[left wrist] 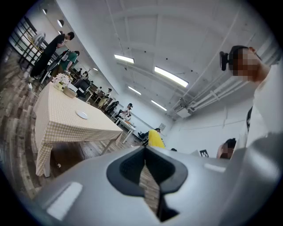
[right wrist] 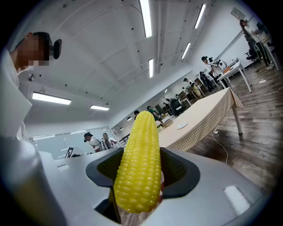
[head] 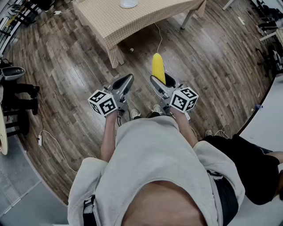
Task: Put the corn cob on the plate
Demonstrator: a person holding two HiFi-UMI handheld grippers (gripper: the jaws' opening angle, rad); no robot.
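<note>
1. Head view: left tool (head: 125,82) at 9 o'clock of the right one. The left gripper view shows its jaws together with nothing between them.
2. Plate (head: 128,3) sits on the checked-cloth table (head: 141,22) at 12 o'clock, at the top edge of the frame. It looks bare and is well apart from both tools, with wood floor (head: 66,62) between.
3. Right tool (head: 162,84) is clamped on the corn cob (head: 158,67). The pads press its lower part and the tip sticks out toward 12 o'clock. The right gripper view shows the cob upright between wide-set jaws, with the table and plate far off at 2 o'clock.
4. Progress, as a judgement: the pickup is done and the cob is in the air over the floor, not near the plate. Left to do: carry it to the table, lower it onto the plate, let go.
</note>
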